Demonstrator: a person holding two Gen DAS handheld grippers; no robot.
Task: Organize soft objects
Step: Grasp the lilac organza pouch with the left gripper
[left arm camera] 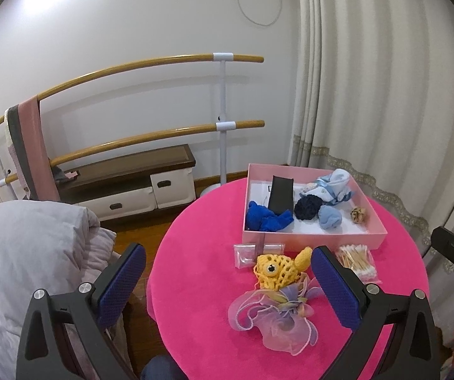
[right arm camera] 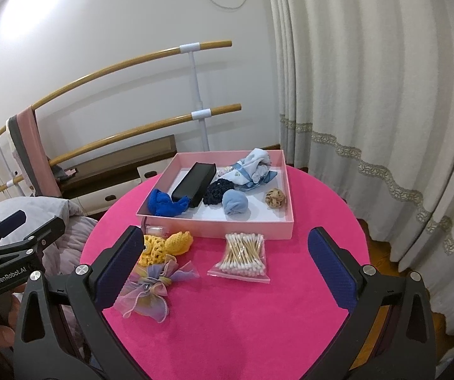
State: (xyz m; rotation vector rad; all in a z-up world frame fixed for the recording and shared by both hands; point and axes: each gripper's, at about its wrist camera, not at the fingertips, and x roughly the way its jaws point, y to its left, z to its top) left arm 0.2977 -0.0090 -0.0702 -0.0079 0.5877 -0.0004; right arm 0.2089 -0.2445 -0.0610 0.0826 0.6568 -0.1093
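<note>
A pink box (left arm camera: 314, 240) (right arm camera: 214, 223) stands at the back of the round pink table (left arm camera: 195, 285) (right arm camera: 258, 316). Inside lie a blue cloth (left arm camera: 268, 218) (right arm camera: 166, 205), a dark case (left arm camera: 280, 194) (right arm camera: 193, 183), a navy scrunchie (left arm camera: 307, 207) (right arm camera: 217, 191), a light blue ball (left arm camera: 329, 217) (right arm camera: 234, 205), a pale bundle (left arm camera: 331, 185) (right arm camera: 253, 167) and a tan scrunchie (left arm camera: 359, 214) (right arm camera: 275, 198). In front of the box lie a yellow crochet fish (left arm camera: 280, 269) (right arm camera: 170, 243) and a lilac organza scrunchie (left arm camera: 274, 316) (right arm camera: 151, 288). My left gripper (left arm camera: 227, 281) is open above them. My right gripper (right arm camera: 225, 266) hangs open over the cotton swabs (right arm camera: 242, 255) (left arm camera: 356, 259).
A small clear bag (left arm camera: 252, 253) (right arm camera: 155, 230) lies by the box front. A grey duvet (left arm camera: 21, 253) sits left of the table, a low bench (left arm camera: 125, 177) and ballet barres (left arm camera: 151, 136) behind it, curtains (right arm camera: 369, 110) on the right.
</note>
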